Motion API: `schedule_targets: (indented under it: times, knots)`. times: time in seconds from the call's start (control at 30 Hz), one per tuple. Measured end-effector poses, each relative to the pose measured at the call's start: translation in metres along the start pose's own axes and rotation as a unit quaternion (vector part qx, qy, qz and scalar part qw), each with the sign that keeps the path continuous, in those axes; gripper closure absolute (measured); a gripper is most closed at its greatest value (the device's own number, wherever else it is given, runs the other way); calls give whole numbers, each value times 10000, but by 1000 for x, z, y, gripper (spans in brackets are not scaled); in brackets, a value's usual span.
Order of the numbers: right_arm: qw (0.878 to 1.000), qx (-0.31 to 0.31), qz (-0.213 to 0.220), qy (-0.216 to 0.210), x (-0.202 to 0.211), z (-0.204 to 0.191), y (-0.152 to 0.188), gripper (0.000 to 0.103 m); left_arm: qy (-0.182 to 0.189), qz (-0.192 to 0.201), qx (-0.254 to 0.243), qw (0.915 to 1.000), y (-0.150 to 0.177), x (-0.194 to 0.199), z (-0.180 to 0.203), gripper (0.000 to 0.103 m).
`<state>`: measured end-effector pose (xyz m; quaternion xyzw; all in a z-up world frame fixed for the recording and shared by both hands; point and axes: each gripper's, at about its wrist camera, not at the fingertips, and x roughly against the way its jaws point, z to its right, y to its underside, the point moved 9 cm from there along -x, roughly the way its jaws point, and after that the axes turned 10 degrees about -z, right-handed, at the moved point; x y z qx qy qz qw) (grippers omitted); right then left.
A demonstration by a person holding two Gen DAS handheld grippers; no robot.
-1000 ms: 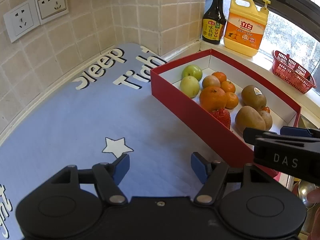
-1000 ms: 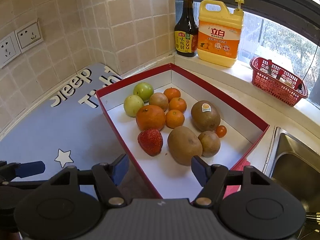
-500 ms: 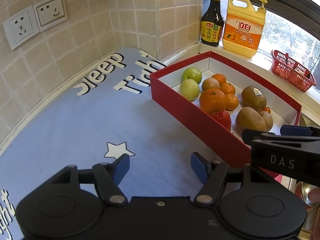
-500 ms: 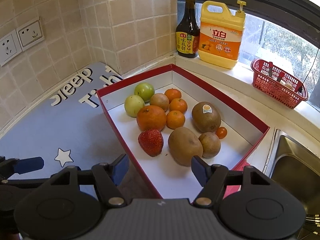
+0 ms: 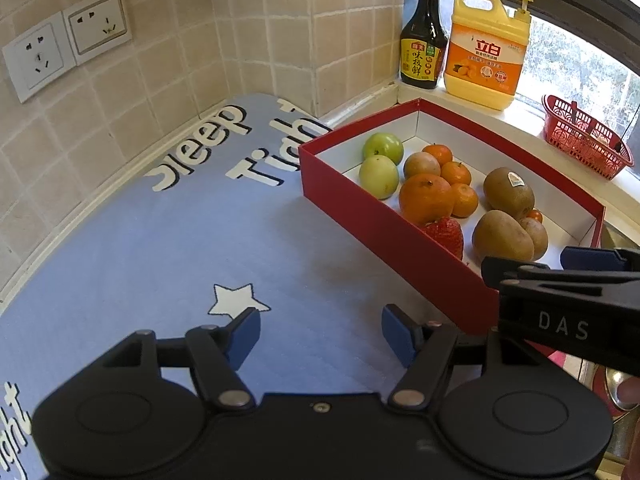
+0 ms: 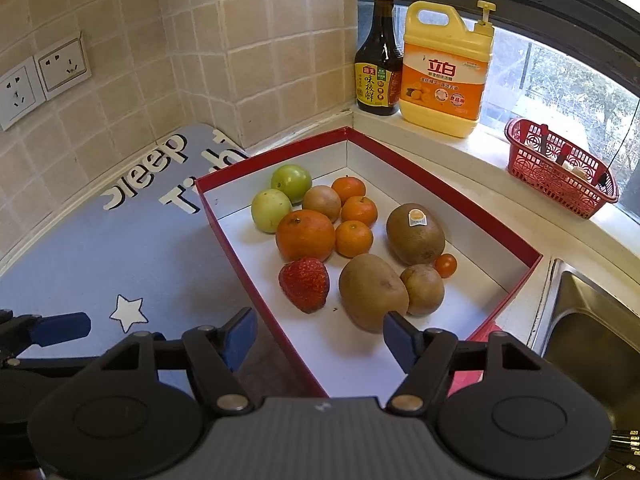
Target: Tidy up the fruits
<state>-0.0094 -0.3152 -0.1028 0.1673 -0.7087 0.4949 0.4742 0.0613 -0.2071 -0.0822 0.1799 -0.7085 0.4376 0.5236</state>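
Note:
A red box with a white inside [image 6: 460,204] [image 5: 360,216] holds several fruits: two green apples [image 6: 291,182], a big orange [image 6: 305,234], small tangerines [image 6: 354,238], a strawberry [image 6: 305,283], kiwis [image 6: 415,233] and a cherry tomato [image 6: 445,265]. My right gripper [image 6: 320,338] is open and empty above the box's near end, close to the strawberry and the near kiwi [image 6: 373,292]. My left gripper [image 5: 320,336] is open and empty over the blue mat [image 5: 160,240], left of the box.
A soy sauce bottle [image 6: 378,52], a yellow detergent jug [image 6: 444,68] and a red basket [image 6: 560,168] stand on the window sill. A steel sink [image 6: 592,332] lies right of the box. Tiled walls with sockets [image 5: 64,48] bound the counter.
Both grippers have pulled back and risen slightly, so the box and mat look a little farther away. Both stay open and empty. The fruits have not moved.

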Motion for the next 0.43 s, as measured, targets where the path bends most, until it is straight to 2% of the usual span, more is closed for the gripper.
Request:
schedule_targets:
  times: [0.2, 0.37, 0.43]
  knots:
    - [10000, 76, 41, 18, 1, -2, -1, 28, -75, 12, -47, 10000, 0, -1, 0, 23]
    - [10000, -10, 91, 34, 2, 3, -3, 26, -594, 416, 69, 9973, -4, 6, -9, 23]
    - [9999, 19, 85, 86, 1, 4, -3, 26, -614, 416, 115, 9972, -6, 6, -15, 23]
